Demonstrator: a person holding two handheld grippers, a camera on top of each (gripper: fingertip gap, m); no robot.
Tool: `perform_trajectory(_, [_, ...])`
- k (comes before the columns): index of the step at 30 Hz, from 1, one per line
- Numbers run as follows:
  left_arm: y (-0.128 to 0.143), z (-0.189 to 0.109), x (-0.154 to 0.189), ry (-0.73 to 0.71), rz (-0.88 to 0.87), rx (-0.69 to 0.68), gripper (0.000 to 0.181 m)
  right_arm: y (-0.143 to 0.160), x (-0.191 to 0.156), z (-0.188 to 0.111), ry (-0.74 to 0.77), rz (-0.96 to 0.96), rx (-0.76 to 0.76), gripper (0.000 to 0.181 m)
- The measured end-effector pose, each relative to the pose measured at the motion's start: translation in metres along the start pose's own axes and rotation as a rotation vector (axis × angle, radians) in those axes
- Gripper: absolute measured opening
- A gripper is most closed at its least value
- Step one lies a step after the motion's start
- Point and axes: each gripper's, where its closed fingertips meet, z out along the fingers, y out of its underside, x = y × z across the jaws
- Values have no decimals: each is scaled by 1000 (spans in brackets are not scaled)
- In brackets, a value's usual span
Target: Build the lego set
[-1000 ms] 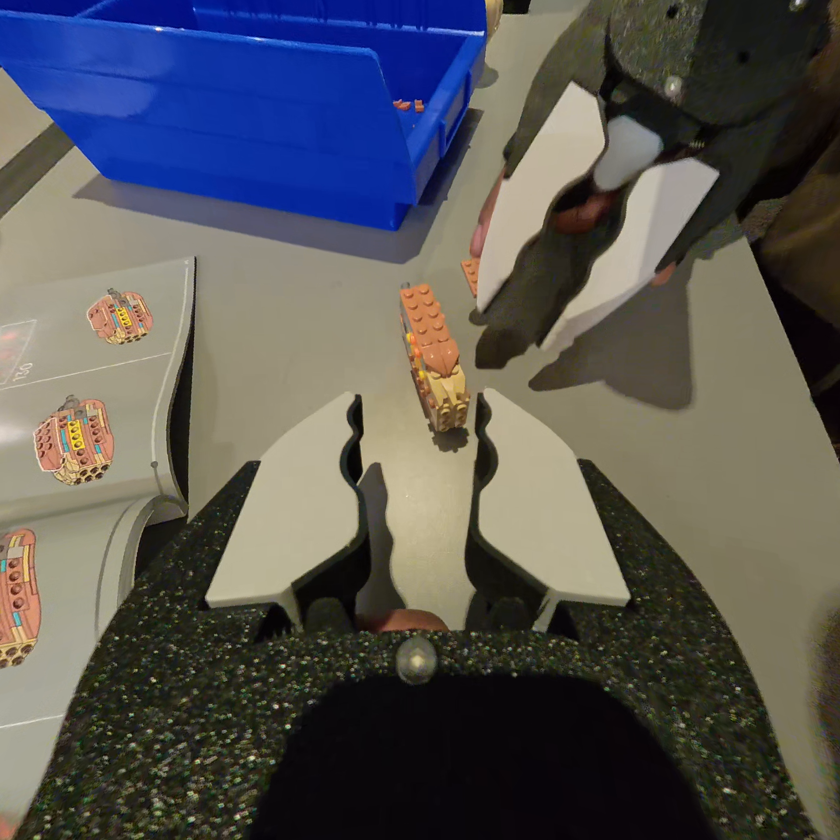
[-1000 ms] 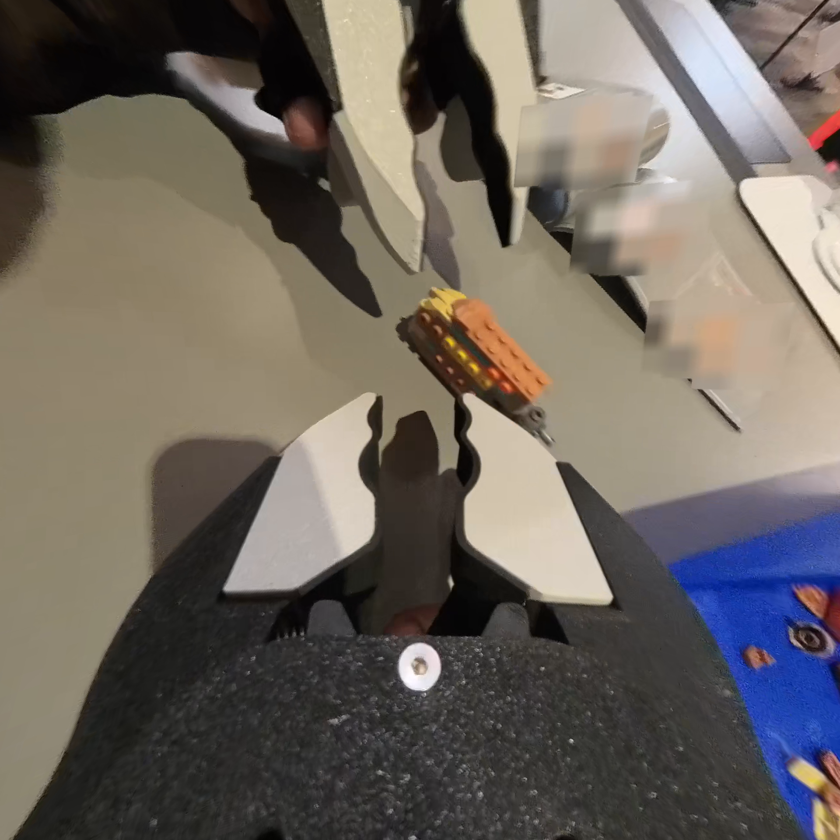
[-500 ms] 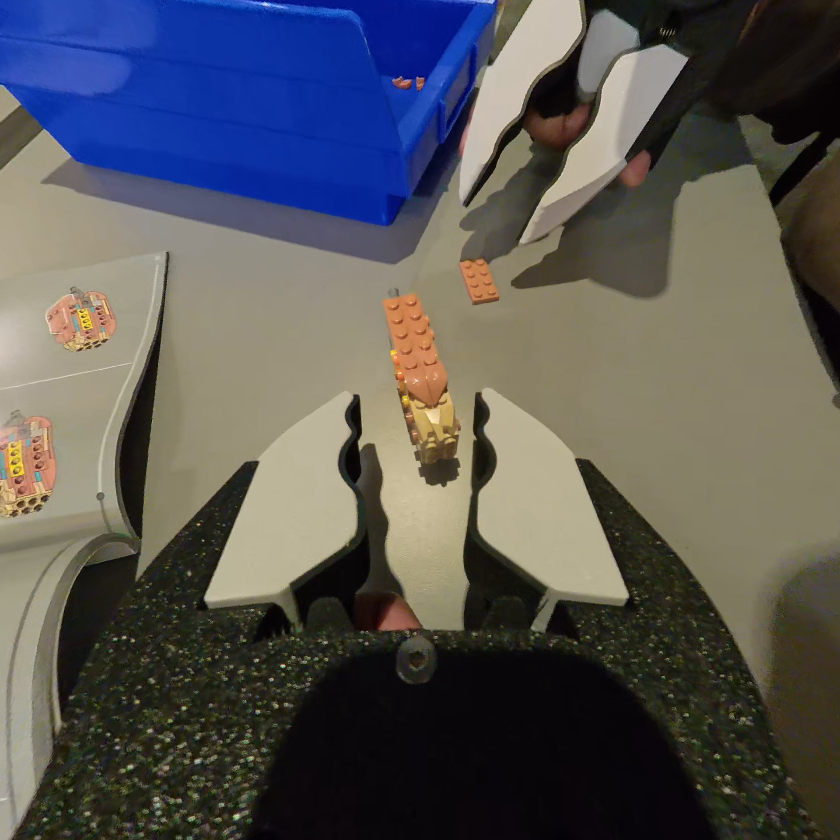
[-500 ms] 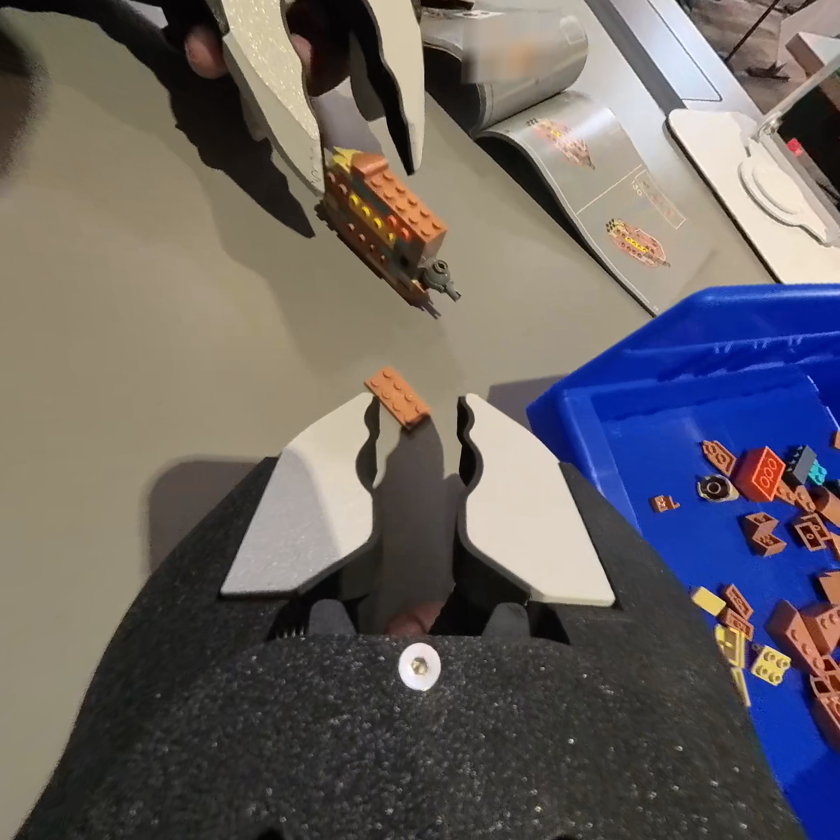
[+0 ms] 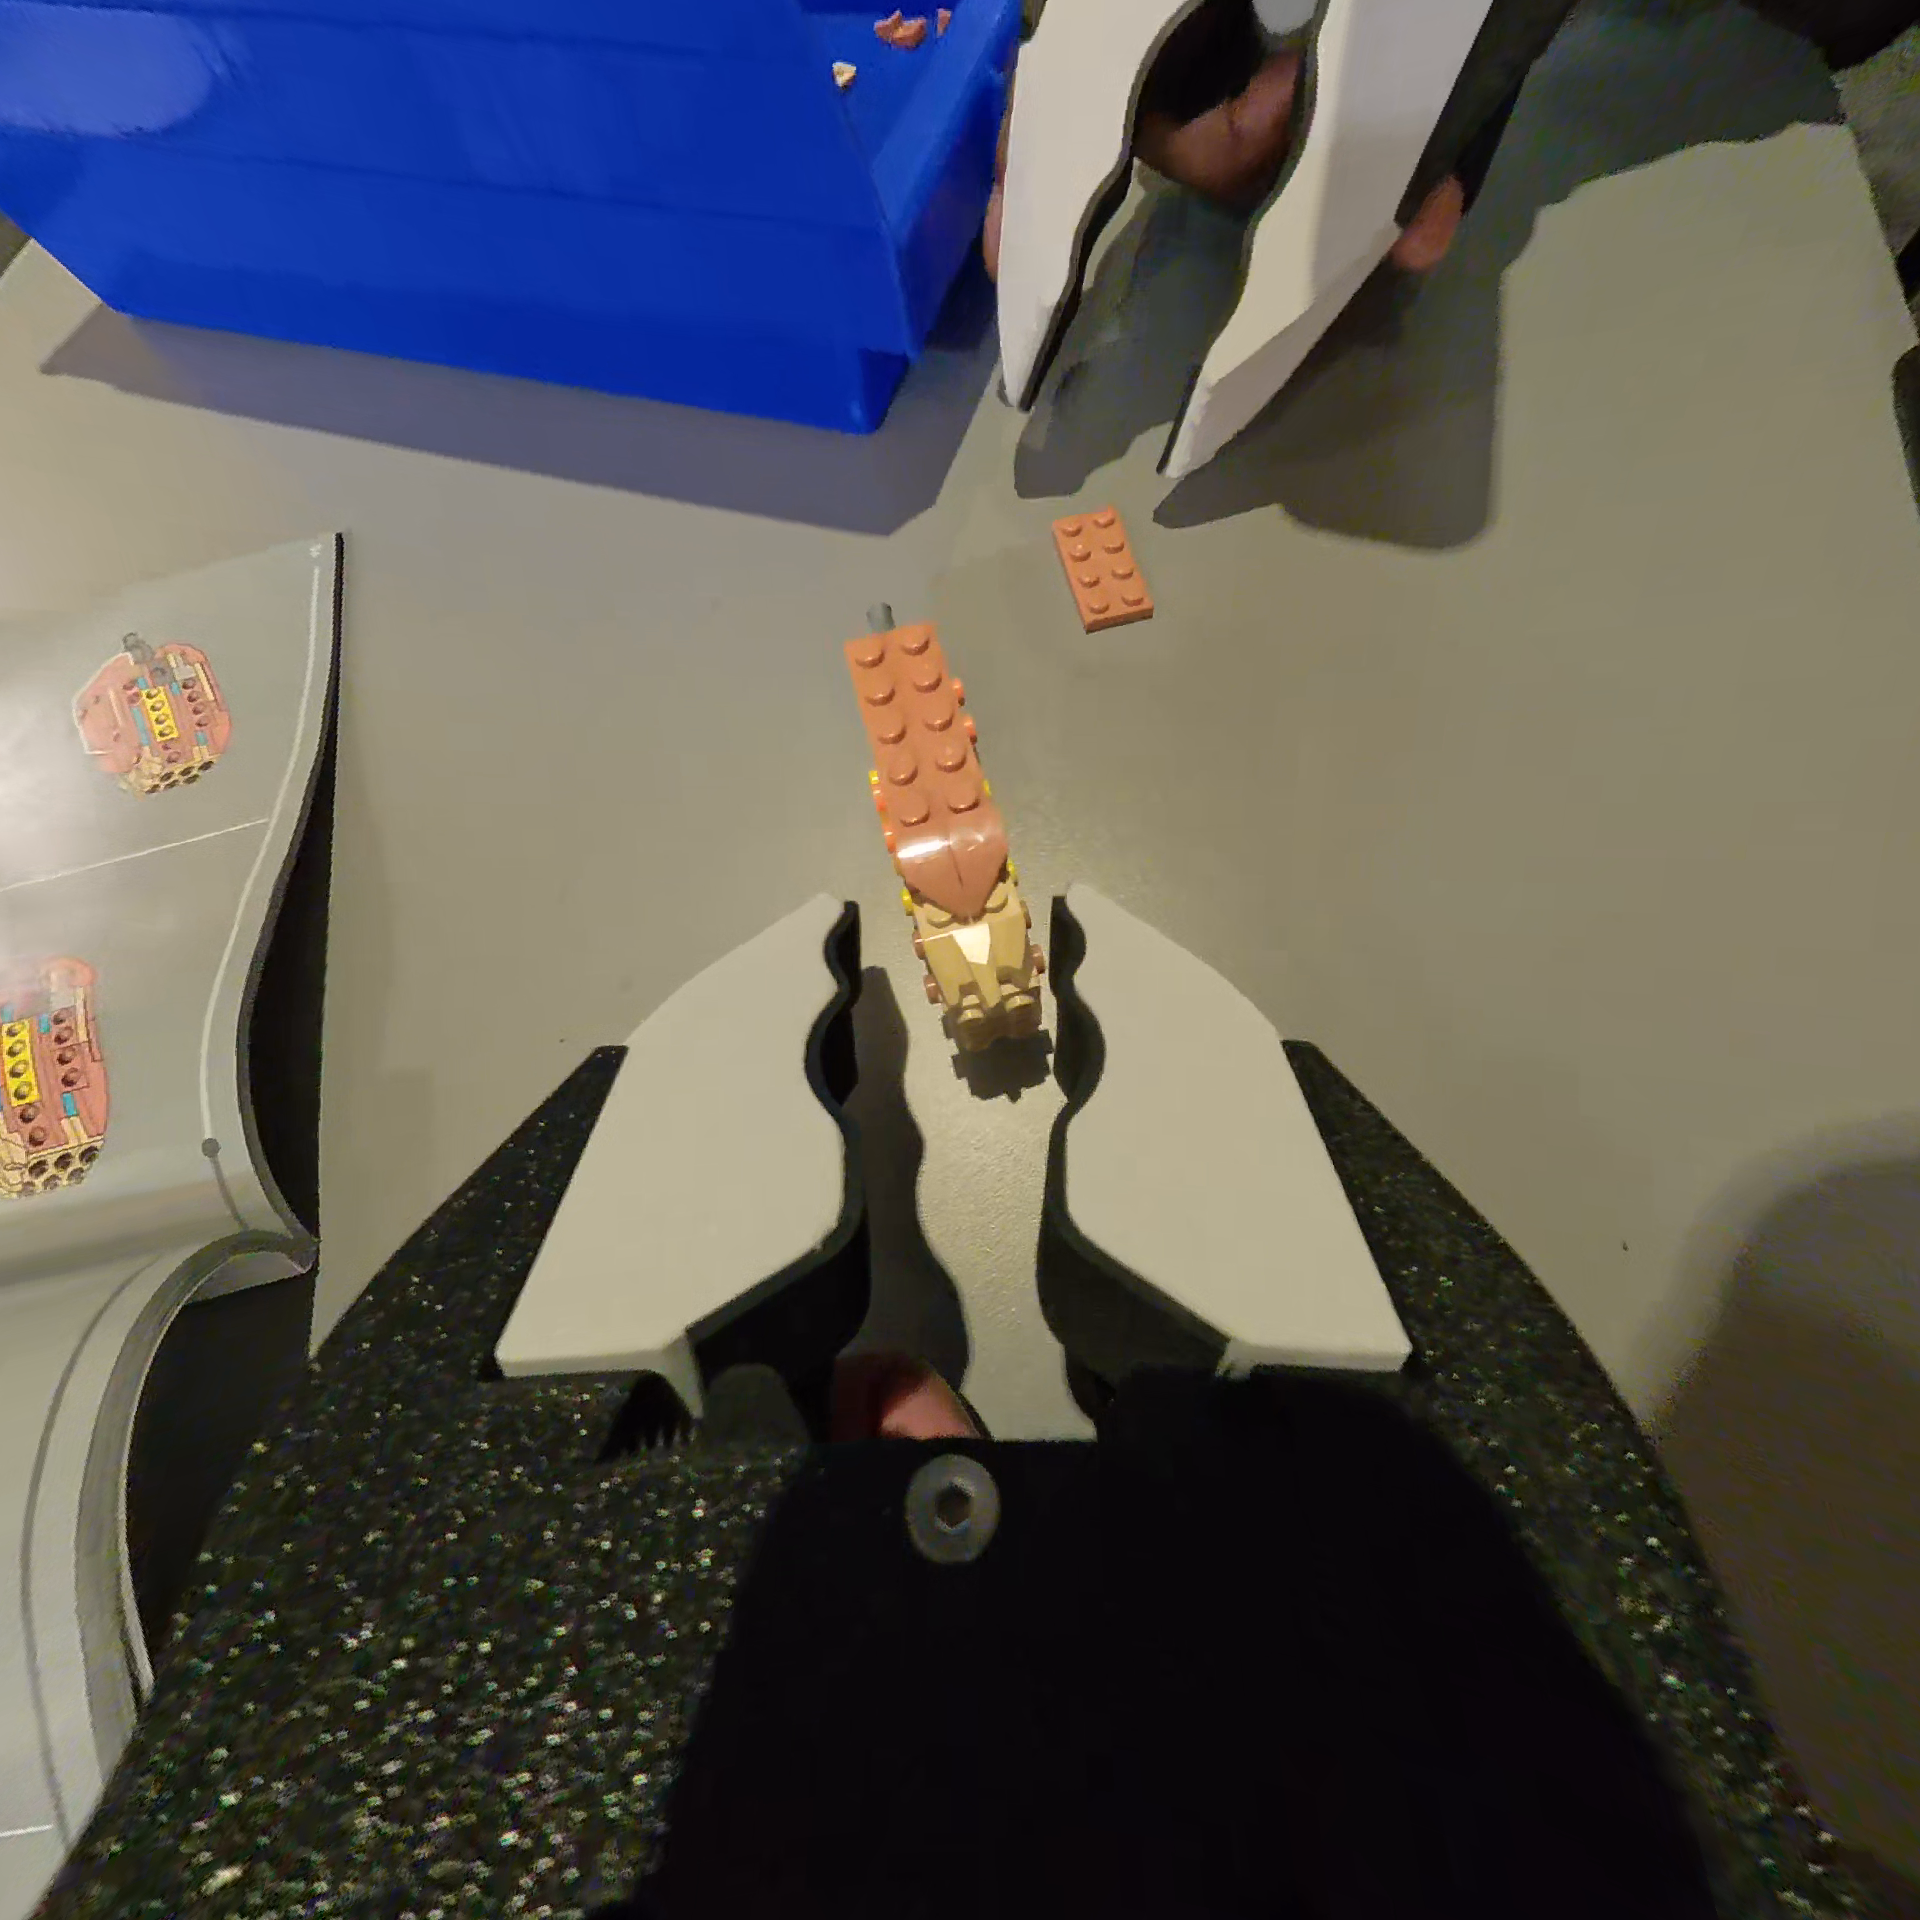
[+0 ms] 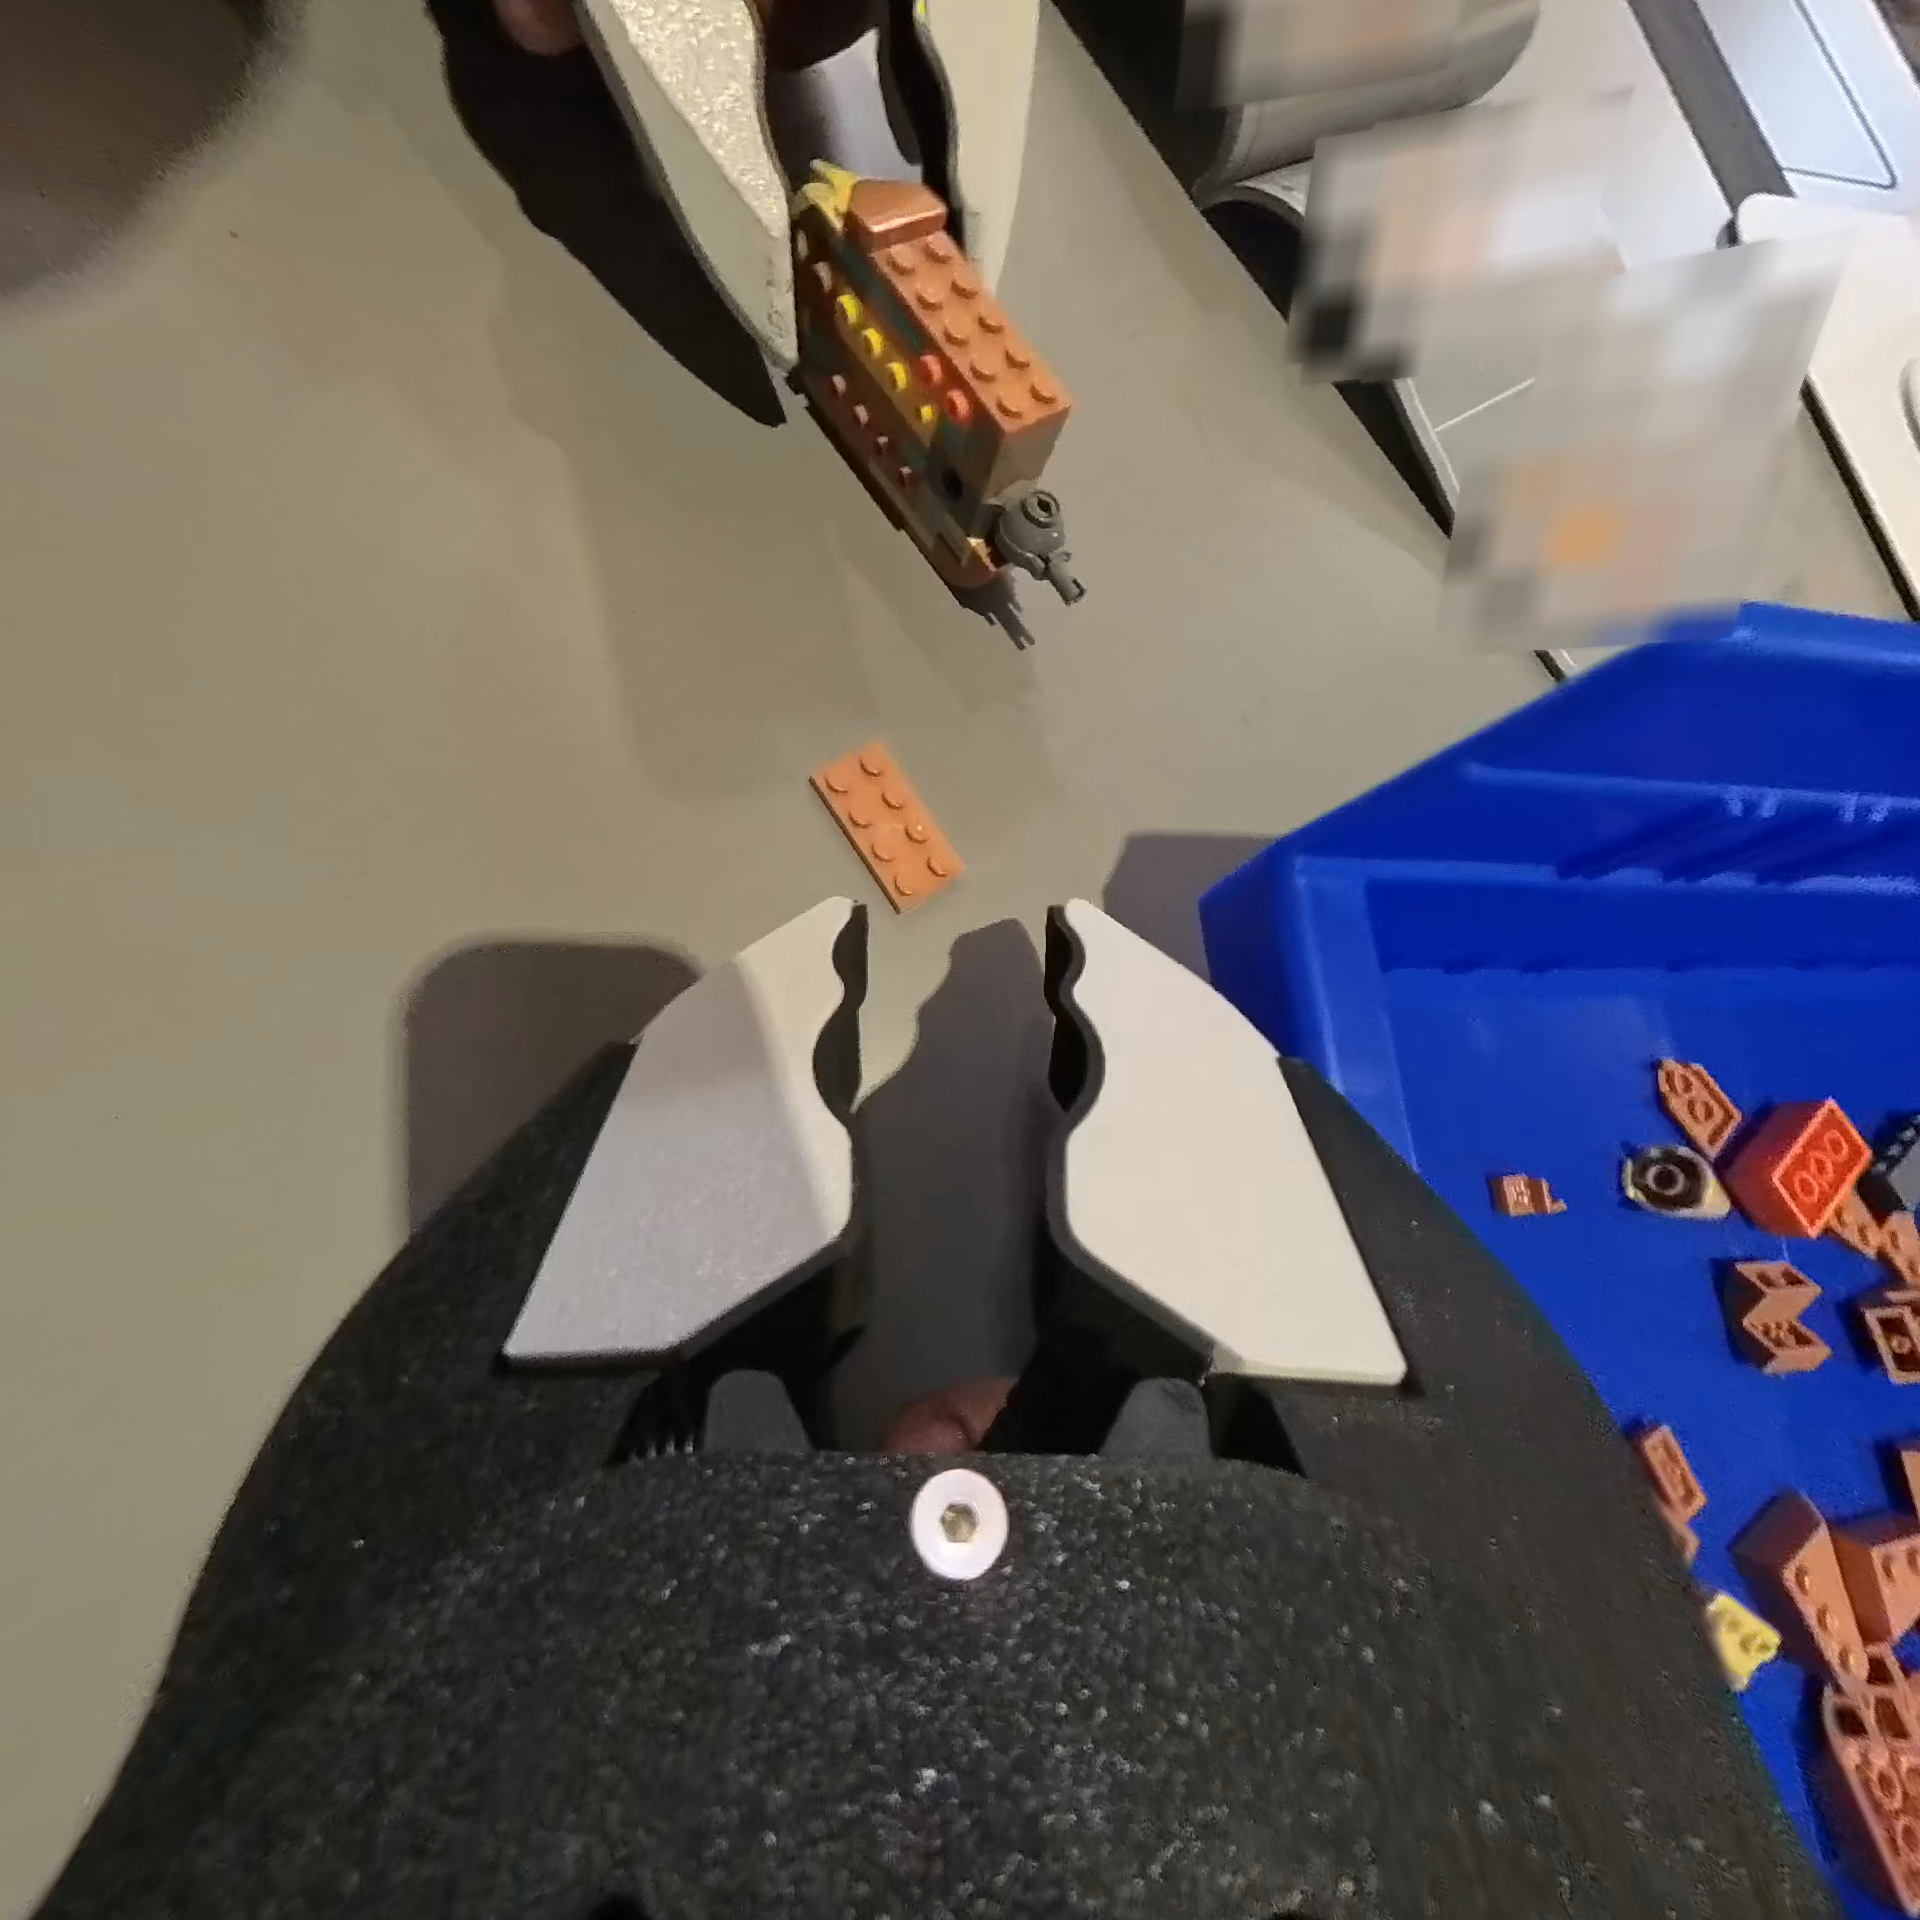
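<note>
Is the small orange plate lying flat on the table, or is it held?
Flat: the orange plate lies studs up on the table, untouched.

Both grippers face each other, low over the worktop.
Left gripper [image 5: 954, 971] and right gripper [image 6: 954, 940] each hold their jaws apart; a fingertip shows behind each.

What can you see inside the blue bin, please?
Inside the blue bin, loose brown, tan and yellow lego pieces lie scattered on its floor. The frame edge cuts off the rest, and its wall hides most in the left view.

bin [image 6: 1558, 935]: glossy plastic | table [image 5: 1455, 831]: matt, smooth | booklet [image 5: 156, 831]: glossy paper
</note>
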Motion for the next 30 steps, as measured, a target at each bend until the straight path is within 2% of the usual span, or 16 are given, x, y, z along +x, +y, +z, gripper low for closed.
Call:
perform_trajectory(9, [3,5,1,-11,36,-35,24,-5,-8,14,-119,-77,-10,33])
perform_trajectory(17, [3,5,2,6,40,-33,23,-7,-13,19,-191,-26,-68,17])
perform_trajectory(30, [3,4,5,31,49,-30,23,-10,-8,18,-154,-6,-71,15])
